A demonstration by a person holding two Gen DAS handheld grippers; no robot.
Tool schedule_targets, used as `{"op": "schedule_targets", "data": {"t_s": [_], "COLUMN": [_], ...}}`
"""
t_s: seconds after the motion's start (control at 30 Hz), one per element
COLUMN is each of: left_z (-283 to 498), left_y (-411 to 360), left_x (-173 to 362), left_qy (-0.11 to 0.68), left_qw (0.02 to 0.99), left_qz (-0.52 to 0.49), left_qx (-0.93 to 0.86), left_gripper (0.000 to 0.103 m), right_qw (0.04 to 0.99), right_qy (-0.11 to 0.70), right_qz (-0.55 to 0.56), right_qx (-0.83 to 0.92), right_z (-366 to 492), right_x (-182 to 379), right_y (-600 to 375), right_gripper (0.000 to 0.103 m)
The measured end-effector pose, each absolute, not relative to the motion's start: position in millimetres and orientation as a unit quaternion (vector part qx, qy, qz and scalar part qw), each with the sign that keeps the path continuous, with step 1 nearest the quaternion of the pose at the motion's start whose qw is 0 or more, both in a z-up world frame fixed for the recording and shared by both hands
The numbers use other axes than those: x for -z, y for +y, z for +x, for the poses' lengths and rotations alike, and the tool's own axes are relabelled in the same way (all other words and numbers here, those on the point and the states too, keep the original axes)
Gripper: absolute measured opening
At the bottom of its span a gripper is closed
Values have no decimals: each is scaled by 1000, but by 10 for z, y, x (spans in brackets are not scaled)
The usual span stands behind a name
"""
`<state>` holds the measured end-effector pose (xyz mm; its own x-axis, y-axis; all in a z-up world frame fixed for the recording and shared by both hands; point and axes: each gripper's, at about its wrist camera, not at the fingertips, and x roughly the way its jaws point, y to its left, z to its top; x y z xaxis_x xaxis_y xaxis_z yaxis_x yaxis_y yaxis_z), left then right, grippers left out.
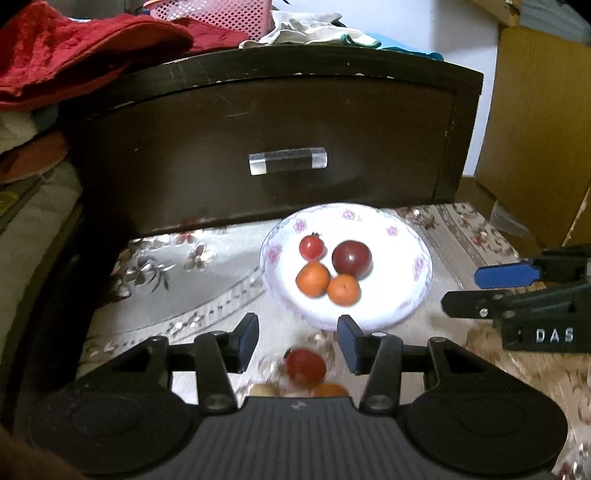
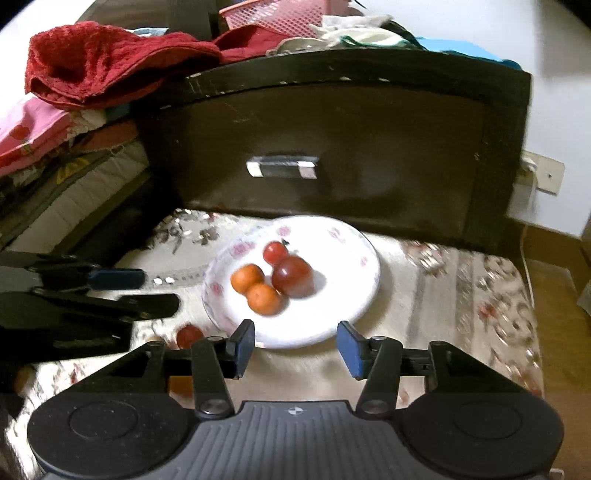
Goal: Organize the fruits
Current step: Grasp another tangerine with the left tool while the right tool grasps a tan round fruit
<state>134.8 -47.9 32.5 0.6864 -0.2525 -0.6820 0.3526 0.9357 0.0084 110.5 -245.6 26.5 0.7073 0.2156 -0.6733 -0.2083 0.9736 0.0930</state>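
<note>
A white floral plate (image 1: 388,229) (image 2: 354,243) sits on the flowered cloth. It holds a small red tomato (image 1: 311,246) (image 2: 275,252), a dark red plum (image 1: 351,258) (image 2: 293,277) and two oranges (image 1: 312,279) (image 2: 247,277). My left gripper (image 1: 298,339) is open above a loose red tomato (image 1: 306,367) (image 2: 189,336) on the cloth, with an orange (image 1: 330,390) and a pale fruit (image 1: 264,389) just behind it. My right gripper (image 2: 296,345) is open and empty at the plate's near rim; it shows at the right of the left wrist view (image 1: 476,291).
A dark wooden drawer front (image 1: 288,147) (image 2: 332,147) with a clear handle stands right behind the plate. Red towels (image 1: 74,48) and a pink basket (image 1: 218,14) lie on top. Stacked bedding (image 2: 55,155) is at the left, a wooden cabinet (image 1: 535,129) at the right.
</note>
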Motion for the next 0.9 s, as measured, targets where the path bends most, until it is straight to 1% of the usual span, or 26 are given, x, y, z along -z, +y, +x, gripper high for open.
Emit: {"op": "schedule_targets", "data": {"t_s": [0.23, 0.43, 0.6, 0.8, 0.9], "left_z": [1065, 960, 999, 1152, 1237], "left_y": [-303, -399, -480, -596, -625], "left_x": [-332, -237, -125, 130, 221], "left_qy": [379, 394, 397, 405, 407], "left_qw": [908, 896, 892, 890, 890], "left_qz": [59, 63, 59, 73, 75], "left_qx": [171, 194, 209, 196, 191], "left_gripper": [52, 53, 53, 53, 52], "right_qw": [917, 906, 899, 890, 888], "right_qy": [383, 408, 423, 441, 444], "right_qz": [2, -14, -26, -29, -40], "right_qx": [-111, -107, -110, -115, -115], "right_z": [847, 663, 684, 726, 724], "right_x": [-217, -54, 73, 205, 256], "right_y": [-2514, -2487, -2443, -2479, -2474], "right_gripper": [49, 49, 49, 48, 45]}}
